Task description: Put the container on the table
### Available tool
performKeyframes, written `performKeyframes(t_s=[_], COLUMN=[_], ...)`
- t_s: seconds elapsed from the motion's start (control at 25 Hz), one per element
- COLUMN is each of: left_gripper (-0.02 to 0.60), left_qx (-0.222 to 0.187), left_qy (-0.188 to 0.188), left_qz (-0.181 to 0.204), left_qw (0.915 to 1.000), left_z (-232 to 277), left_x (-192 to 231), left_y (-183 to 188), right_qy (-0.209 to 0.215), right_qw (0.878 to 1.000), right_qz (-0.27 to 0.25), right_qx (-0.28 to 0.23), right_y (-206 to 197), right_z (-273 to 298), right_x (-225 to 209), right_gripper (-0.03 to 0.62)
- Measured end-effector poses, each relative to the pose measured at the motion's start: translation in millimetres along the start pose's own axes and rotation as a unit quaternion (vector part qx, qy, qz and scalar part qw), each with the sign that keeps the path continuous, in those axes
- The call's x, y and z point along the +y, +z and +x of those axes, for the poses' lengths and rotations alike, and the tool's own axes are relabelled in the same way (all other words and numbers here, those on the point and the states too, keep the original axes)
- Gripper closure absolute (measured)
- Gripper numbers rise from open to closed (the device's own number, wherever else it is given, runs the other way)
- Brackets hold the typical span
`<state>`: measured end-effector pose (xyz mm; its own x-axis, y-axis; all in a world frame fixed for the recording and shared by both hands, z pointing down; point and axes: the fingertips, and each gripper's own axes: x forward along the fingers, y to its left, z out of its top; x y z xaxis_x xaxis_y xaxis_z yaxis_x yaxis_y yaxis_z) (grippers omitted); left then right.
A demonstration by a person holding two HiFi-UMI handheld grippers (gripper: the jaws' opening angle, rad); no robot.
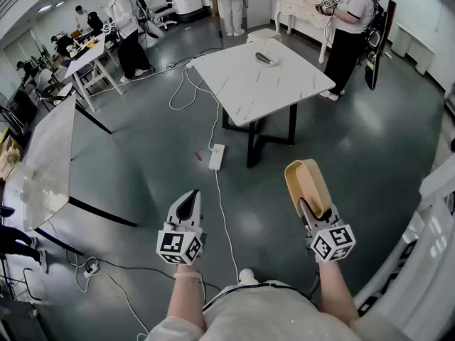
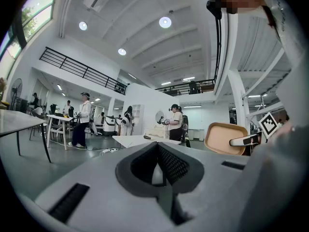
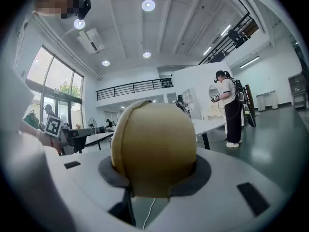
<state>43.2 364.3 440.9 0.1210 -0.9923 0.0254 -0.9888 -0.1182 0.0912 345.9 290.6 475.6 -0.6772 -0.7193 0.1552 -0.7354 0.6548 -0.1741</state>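
**Container** (image 1: 307, 183): tan, shallow, oval. You carry it on edge in your right gripper (image 1: 306, 206), whose jaws are clamped on its near rim. Held upright like this it fills that gripper's view, so judge your approach from the head view. It is in the air, well short of the table.

**Table** (image 1: 245, 91): white marble top, dark legs, ahead of you and well apart from both grippers. Most of the top is bare. A small dark item (image 1: 268, 58) lies toward the far side, so the near half looks the better landing spot.

**Left gripper** (image 1: 189, 199): jaws together, nothing between them. You hold it level beside the right, free to steady the container if needed.

**Power strip** (image 1: 217, 156): on the floor with its cable, between you and the table. It is probably a trip risk on your way across.
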Motion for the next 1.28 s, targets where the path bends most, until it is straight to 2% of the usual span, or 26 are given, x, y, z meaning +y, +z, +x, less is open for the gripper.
performKeyframes(t_s=[0.84, 1.28], left_gripper=[0.578, 0.578], left_qx=[0.008, 0.009], left_qy=[-0.017, -0.009], left_qz=[0.003, 0.002], left_qw=[0.9998, 0.9999], left_z=[12, 63], left_x=[14, 51], left_y=[-7, -10], right_qy=[-0.005, 0.004], right_qw=[1.000, 1.000], right_qz=[0.004, 0.017], right_qx=[0.002, -0.002], right_y=[-10, 0], right_z=[19, 90], right_x=[13, -4], right_gripper=[0.416, 0.414])
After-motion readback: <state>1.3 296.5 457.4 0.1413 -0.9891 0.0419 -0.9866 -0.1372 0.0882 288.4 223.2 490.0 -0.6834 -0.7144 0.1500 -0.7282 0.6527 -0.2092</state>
